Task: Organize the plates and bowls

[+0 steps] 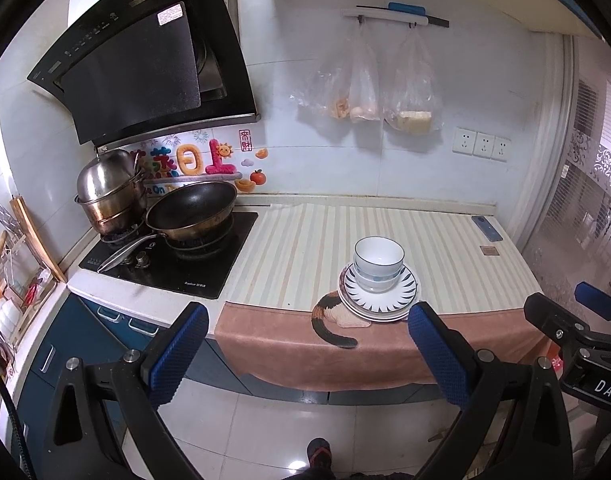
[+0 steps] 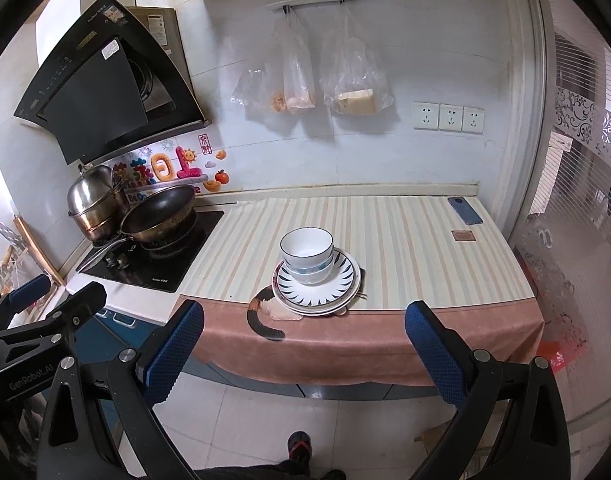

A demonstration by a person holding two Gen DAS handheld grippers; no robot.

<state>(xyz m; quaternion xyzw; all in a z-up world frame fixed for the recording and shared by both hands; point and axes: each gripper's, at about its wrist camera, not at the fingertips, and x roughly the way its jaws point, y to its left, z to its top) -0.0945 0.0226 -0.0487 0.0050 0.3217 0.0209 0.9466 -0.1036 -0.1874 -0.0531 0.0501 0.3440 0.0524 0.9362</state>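
A stack of white bowls [image 1: 378,263] with blue rims sits on a stack of white plates [image 1: 401,294] with blue ray pattern, near the front edge of the striped counter mat [image 1: 297,252]. The same bowls [image 2: 307,254] and plates [image 2: 341,280] show in the right wrist view. My left gripper [image 1: 307,322] is open and empty, held in front of the counter, well short of the stack. My right gripper [image 2: 303,318] is open and empty, also back from the counter edge. Each gripper shows at the edge of the other's view.
A stove [image 1: 173,256] with a black wok [image 1: 191,210] and steel pots [image 1: 107,192] stands at the left. A phone [image 2: 465,210] and a small brown card [image 2: 463,235] lie at the counter's back right. Plastic bags [image 1: 365,80] hang on the wall. A pink cloth [image 1: 385,344] drapes over the counter front.
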